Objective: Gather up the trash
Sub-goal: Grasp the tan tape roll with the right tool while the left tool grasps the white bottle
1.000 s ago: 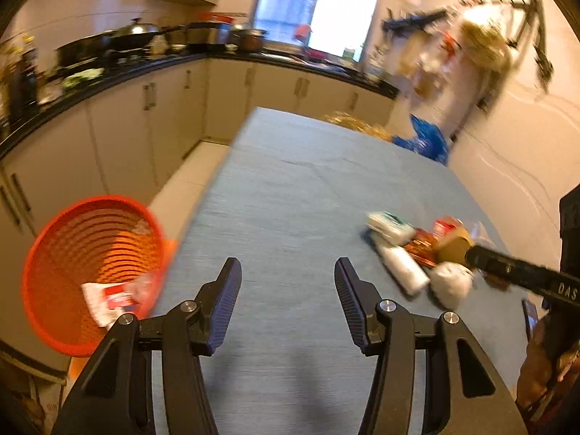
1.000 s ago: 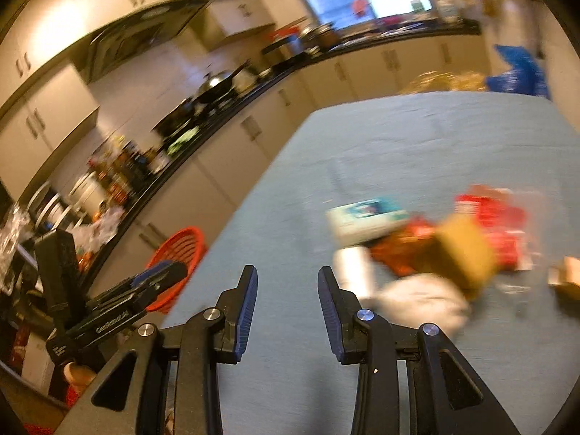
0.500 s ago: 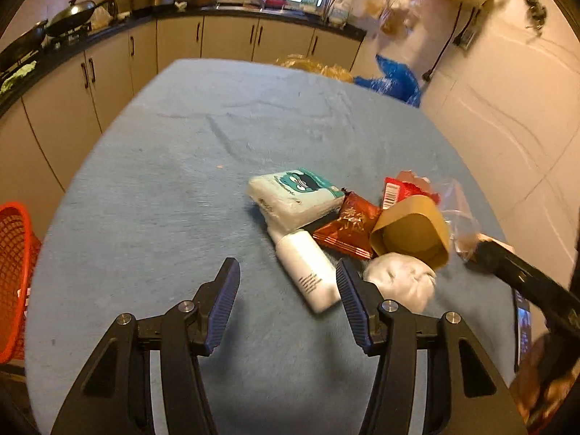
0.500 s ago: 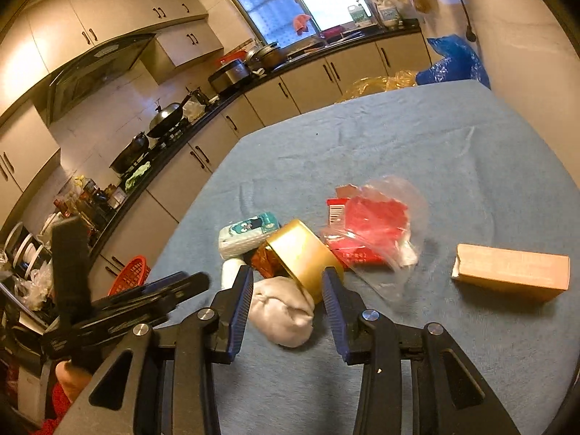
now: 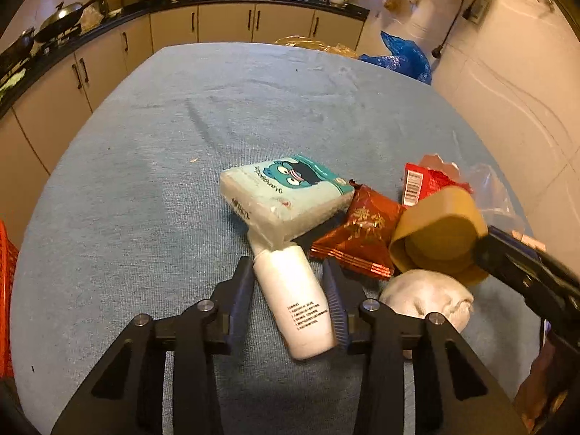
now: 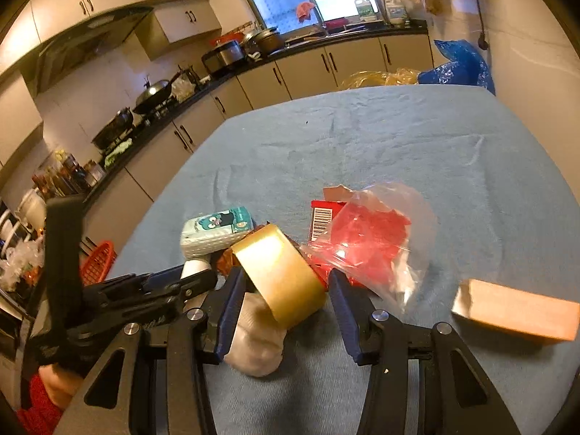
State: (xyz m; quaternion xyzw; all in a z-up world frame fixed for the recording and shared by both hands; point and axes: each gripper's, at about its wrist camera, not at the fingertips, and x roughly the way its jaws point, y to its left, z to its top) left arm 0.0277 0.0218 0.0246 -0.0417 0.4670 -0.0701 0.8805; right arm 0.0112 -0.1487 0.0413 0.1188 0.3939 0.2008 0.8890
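Note:
A pile of trash lies on the blue table [image 5: 145, 166]. My left gripper [image 5: 288, 290] is open, its fingers on either side of a white bottle [image 5: 295, 304] that lies flat. Behind the bottle are a teal tissue pack [image 5: 286, 195], a red snack packet [image 5: 362, 232] and a white crumpled wad [image 5: 427, 301]. My right gripper [image 6: 286, 290] is open around a gold tape roll [image 6: 279, 275], with the wad [image 6: 257, 340] below it. A clear bag over red wrappers [image 6: 373, 239] lies just beyond the roll.
An orange-red basket [image 6: 98, 261] stands off the table's left edge. A tan box [image 6: 514, 311] lies at the right. Blue and yellow bags [image 5: 398, 54] sit beyond the table's far end. Kitchen counters with pots run along the left and back.
Both grippers have moved forward into the pile. The left one now straddles the white bottle and the right one straddles the gold tape roll. The basket has slid out of the left view.

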